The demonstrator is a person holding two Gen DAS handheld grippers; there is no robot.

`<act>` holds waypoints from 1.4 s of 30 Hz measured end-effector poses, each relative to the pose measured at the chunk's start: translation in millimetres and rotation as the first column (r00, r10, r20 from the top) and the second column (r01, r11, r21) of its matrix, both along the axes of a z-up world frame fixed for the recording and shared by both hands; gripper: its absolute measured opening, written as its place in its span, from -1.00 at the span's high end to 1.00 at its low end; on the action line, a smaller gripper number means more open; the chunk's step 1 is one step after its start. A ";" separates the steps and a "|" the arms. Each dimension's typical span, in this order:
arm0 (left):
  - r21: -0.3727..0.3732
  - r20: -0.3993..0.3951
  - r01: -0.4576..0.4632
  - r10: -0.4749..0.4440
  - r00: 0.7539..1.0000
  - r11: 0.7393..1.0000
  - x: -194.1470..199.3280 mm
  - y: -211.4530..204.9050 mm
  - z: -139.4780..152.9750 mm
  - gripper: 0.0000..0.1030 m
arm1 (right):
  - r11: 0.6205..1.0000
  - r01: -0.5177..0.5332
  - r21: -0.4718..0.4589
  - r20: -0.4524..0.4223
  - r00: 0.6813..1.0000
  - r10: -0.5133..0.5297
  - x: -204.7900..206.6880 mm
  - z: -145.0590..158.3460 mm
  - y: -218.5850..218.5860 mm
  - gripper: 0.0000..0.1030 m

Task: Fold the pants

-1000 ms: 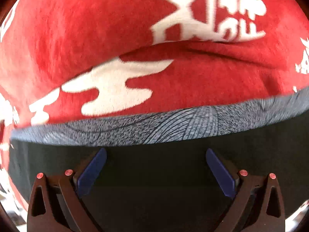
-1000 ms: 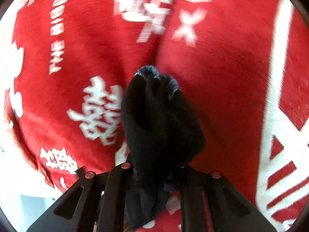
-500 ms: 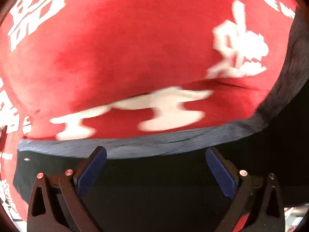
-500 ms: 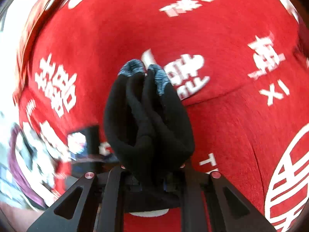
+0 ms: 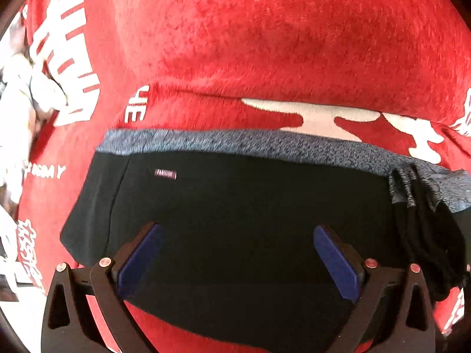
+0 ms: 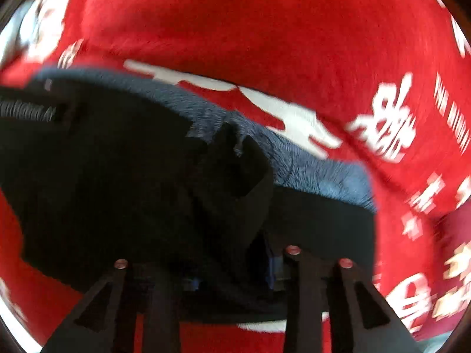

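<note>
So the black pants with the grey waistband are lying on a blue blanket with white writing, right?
Not quite. The blanket is red, not blue, as the left wrist view shows. The rest holds: the black pants with the grey waistband lie on it, and it has white writing.

A red plush blanket (image 5: 265, 44) with white printed characters fills both views, a crumpled white cloth (image 5: 26, 88) at its edge.

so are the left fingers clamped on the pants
No, the left fingers stand wide apart over the black pants, with flat cloth showing in the gap and neither blue pad pressing on it.
</note>
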State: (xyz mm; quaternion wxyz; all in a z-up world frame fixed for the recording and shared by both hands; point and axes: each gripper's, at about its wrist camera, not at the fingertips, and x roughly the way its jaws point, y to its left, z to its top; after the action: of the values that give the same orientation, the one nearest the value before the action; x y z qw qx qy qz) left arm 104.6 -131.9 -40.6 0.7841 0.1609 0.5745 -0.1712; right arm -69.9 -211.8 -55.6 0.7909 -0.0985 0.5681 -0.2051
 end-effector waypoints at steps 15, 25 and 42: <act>-0.269 -0.188 0.309 -0.364 0.912 0.912 -74.9 -84.6 39.1 -1.00 | 0.461 0.322 0.827 0.009 0.812 -0.583 -118.9 33.7 -133.3 0.03; -0.240 -0.278 0.354 -0.413 0.867 0.904 -100.1 -127.3 8.7 0.32 | 0.021 0.304 0.952 -0.172 0.592 -0.787 -147.6 -38.0 -177.8 0.73; -0.152 -0.093 0.225 -0.240 0.966 0.963 -87.5 -82.7 43.3 -0.38 | 0.255 0.293 0.922 -0.101 0.814 -0.572 -108.9 -1.2 -167.7 0.24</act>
State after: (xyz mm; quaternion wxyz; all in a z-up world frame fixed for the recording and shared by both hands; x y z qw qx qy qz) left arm 17.1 -214.7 2.7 0.7350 0.1621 0.5805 -0.3106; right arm -178.8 -379.5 -56.8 0.6879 0.5368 0.4816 -0.0824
